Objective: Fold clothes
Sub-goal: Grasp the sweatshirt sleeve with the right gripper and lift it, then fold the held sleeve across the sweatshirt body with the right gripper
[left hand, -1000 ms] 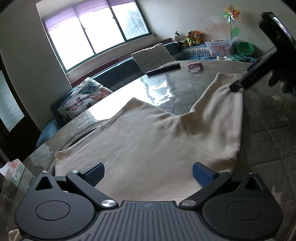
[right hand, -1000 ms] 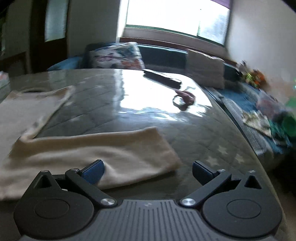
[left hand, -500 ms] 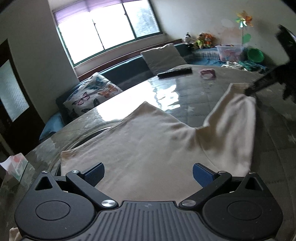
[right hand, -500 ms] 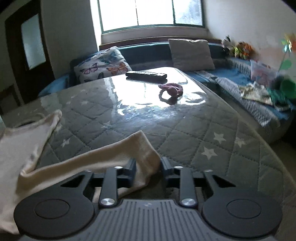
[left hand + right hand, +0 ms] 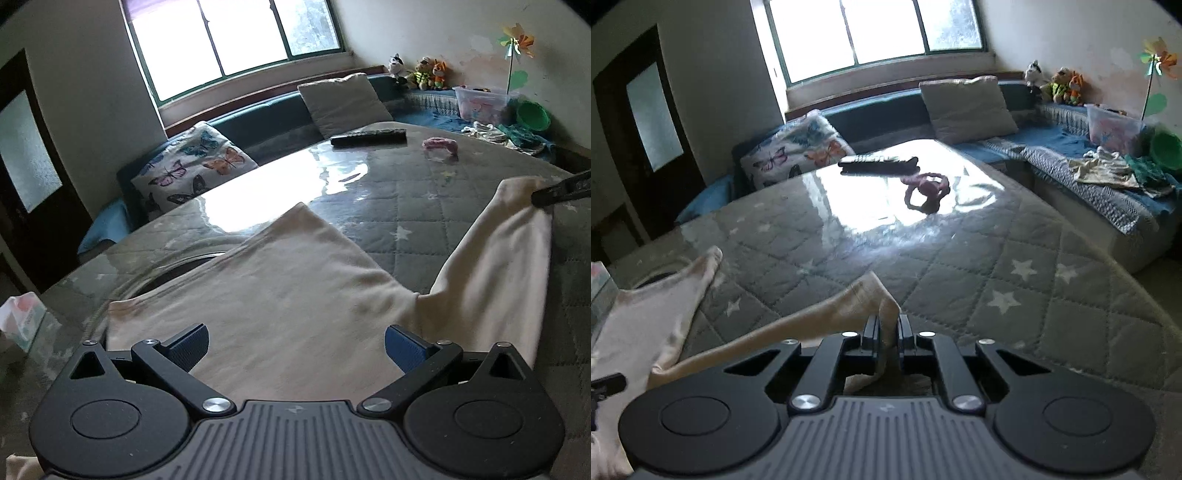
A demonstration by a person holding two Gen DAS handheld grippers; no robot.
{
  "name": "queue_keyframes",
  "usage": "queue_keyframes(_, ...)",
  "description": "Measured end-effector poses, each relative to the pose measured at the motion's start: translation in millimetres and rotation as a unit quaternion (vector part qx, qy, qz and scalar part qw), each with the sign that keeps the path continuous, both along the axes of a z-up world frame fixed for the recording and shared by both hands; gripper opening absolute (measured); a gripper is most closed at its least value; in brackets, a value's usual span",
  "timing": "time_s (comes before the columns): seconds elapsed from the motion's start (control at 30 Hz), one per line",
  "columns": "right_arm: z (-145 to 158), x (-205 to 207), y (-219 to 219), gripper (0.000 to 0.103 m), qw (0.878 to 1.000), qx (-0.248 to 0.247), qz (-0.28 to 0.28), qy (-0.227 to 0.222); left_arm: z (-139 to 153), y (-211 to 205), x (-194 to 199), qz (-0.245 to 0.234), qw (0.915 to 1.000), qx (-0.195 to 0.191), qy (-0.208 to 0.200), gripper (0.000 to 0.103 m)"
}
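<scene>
- Right gripper (image 5: 886, 328) is clamped on the cream garment's sleeve (image 5: 827, 317) end, raised off the table (image 5: 1015, 258).
- Left gripper (image 5: 295, 345) jaws stand apart over the body, holding nothing.
- Next, judged: carry the sleeve left across the body.

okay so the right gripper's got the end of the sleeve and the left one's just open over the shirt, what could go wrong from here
1. The right gripper pinches only the tip of the sleeve; a pull could slip it free.
2. The left gripper is open above the shirt, pinning nothing, so the whole shirt may drag across the glossy table instead of folding.
3. The shirt's far left edge lies by a dark gap in the table; sliding could drop it in.
</scene>
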State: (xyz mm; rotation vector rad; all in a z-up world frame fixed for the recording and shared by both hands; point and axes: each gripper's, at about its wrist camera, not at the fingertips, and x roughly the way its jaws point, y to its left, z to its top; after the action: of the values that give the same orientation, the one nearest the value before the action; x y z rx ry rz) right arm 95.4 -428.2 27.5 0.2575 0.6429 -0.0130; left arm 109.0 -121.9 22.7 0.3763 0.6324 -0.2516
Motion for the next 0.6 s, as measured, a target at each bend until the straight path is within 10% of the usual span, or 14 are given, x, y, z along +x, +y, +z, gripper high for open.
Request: queue_keyframes(0.6,25,-32,-6,0.008,1.0,0.016,-0.008,-0.019,-13,-19,18,0.0,0.9998,-0.012,0.017,0.103)
